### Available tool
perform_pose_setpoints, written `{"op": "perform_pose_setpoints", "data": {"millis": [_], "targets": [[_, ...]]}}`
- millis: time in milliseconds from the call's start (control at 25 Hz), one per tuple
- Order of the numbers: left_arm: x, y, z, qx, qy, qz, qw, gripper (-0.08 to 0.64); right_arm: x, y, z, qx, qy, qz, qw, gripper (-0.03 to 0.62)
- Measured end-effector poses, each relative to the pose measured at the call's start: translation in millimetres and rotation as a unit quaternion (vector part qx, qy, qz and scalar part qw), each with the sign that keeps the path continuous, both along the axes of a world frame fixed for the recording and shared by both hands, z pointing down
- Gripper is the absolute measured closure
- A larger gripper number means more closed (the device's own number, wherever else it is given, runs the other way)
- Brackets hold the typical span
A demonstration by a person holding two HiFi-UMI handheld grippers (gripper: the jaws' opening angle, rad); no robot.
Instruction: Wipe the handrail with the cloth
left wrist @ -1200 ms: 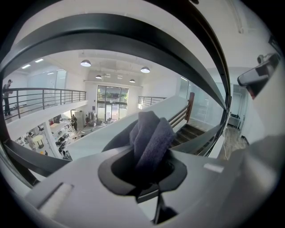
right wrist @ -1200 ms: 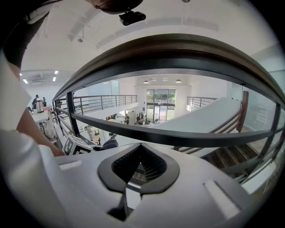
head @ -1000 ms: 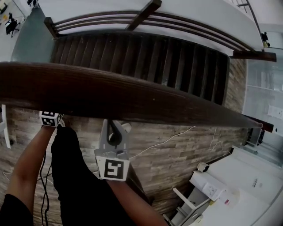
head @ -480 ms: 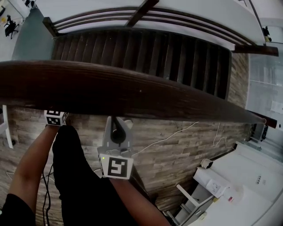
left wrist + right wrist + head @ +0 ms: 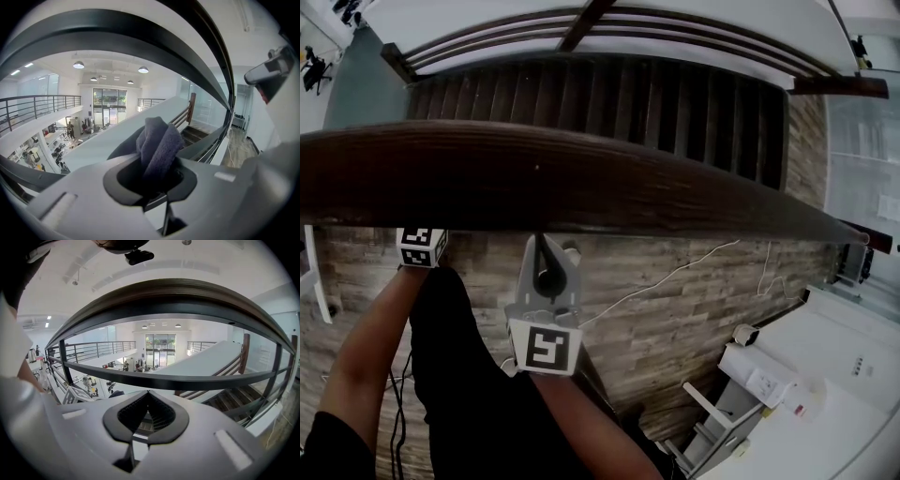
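A dark wooden handrail (image 5: pixel 581 192) runs across the head view. My left gripper (image 5: pixel 156 161) is shut on a grey-purple cloth (image 5: pixel 158 140) that sticks up out of its jaws, just beneath the handrail (image 5: pixel 117 40). In the head view only its marker cube (image 5: pixel 421 247) shows at the rail's near edge. My right gripper (image 5: pixel 543 244) points up at the rail's underside, near the middle. Its jaws meet at the tips with nothing between them (image 5: pixel 148 393), and the handrail (image 5: pixel 178 294) arches above.
Beyond the rail a dark staircase (image 5: pixel 609 103) drops away. Below lie a wood-plank floor (image 5: pixel 675 323), a thin white cable (image 5: pixel 675 277) and white furniture (image 5: pixel 825 375) at the lower right. Dark metal bars (image 5: pixel 178 380) run under the handrail.
The left marker cube now shows a little more from under the rail. The right gripper stays under the rail's middle, almost where it was.
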State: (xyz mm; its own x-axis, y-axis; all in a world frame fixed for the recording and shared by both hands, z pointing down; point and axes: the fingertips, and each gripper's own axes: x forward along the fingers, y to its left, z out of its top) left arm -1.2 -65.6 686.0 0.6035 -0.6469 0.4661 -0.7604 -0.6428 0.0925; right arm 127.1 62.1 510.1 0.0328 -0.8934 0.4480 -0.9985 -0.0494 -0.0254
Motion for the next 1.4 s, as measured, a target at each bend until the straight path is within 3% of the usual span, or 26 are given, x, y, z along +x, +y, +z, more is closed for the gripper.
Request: {"op": "perform_pose_setpoints", "data": {"millis": [720,1400], "targets": [[10,3,5,-0.012,0.002,0.01,0.9999,0.506,7,-2,-1,0.01,0.011,0.017,1.0,0.591],[46,10,-1,-0.025,-0.001,0.025,0.9994,0.506,24,6,-2,0.014,-0.002,0.023,1.0,0.591]]}}
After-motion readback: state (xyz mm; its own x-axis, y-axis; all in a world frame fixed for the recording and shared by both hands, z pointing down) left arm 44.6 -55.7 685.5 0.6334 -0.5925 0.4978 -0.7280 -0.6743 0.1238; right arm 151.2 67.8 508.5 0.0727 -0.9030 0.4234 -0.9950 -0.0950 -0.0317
